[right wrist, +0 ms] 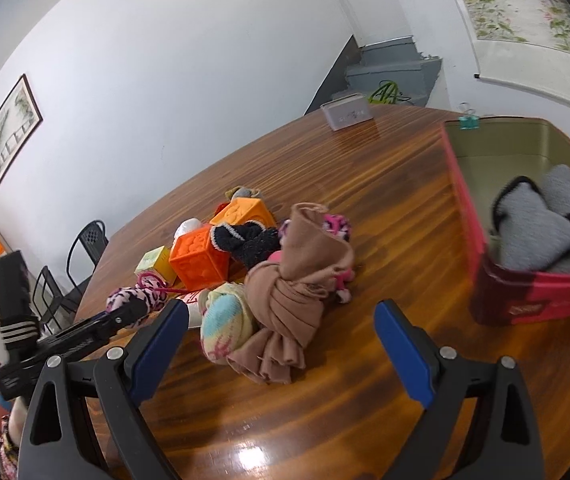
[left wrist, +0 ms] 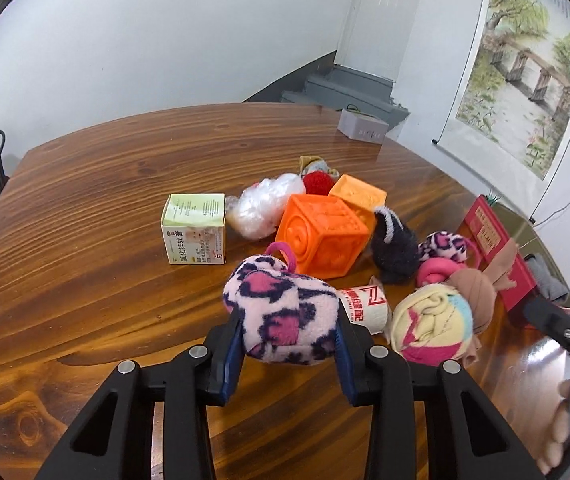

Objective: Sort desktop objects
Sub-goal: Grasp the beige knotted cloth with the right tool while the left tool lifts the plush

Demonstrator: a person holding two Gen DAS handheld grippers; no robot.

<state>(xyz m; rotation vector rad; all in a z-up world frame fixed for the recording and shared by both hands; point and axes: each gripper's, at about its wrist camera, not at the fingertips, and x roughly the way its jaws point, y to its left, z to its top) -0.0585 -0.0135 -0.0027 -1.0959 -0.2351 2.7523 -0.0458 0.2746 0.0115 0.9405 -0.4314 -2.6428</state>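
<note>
Showing only in the right view: grey socks (right wrist: 541,236) inside red box (right wrist: 461,200).

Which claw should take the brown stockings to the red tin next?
Right. The right claw is open just before the brown stockings, with the red tin on its side. The left claw already grips the leopard sock.

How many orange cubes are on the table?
2. One orange cube sits mid-pile beside the plastic bag; the second cube is directly behind it, touching. Others may be hidden under socks.
</note>
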